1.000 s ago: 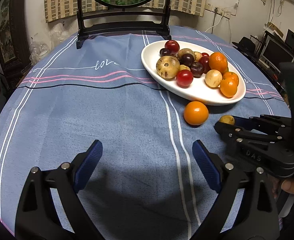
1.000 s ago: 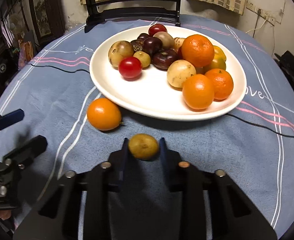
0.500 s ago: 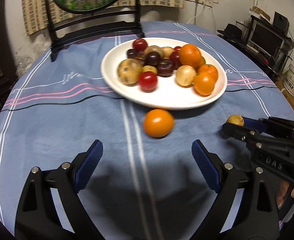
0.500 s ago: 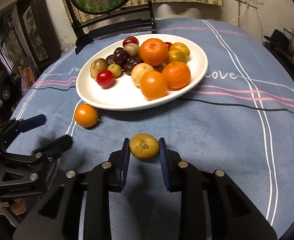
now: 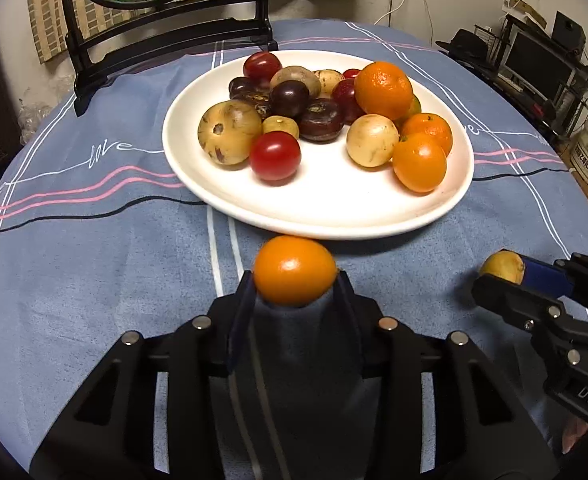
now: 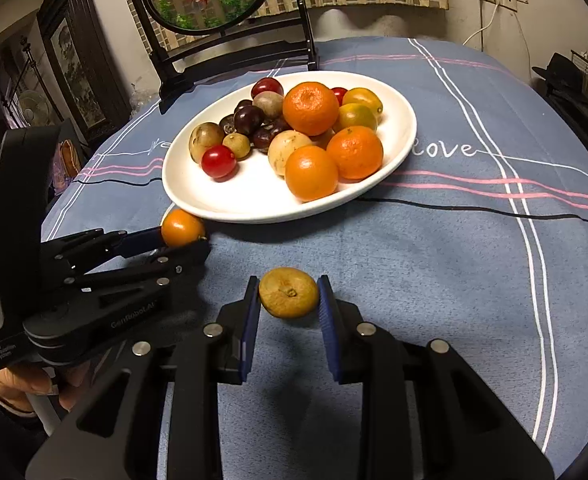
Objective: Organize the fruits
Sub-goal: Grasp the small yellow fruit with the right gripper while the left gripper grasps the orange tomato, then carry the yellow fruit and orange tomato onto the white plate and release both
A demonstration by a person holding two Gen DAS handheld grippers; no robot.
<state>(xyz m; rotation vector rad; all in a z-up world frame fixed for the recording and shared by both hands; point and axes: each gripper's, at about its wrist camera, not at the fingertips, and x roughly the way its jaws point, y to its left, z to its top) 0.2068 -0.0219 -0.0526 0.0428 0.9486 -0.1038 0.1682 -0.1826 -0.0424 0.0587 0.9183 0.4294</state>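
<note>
Closed in since a second ago: the left gripper (image 5: 295,284), spread wide over bare cloth then, is now brought up to the orange (image 5: 295,270), and its jaws are closing with the fruit between them. Contact on both sides is suggested by the left wrist view, so the orange is judged gripped or all but gripped, though not yet lifted; it sits on the cloth (image 5: 94,280) just in front of the plate (image 5: 333,216). The brown fruit (image 6: 288,292) is kept clenched between the pads of the right gripper (image 6: 288,294), as it was a second ago, and is held just above the cloth, well short of the plate.

For the task this means the last two loose fruits are both in hand, and only the carry to the plate is judged to remain.

Room is tight at the near rim: the orange is almost under its lip, so a lift before any forward move seems called for. Open white is offered on the near half of the plate, in front of the tomato (image 5: 274,156) and the piled fruit. Clear cloth is left between the two grippers, so a clash looks unlikely. A black stand (image 5: 166,36) is set behind the plate, well clear.
</note>
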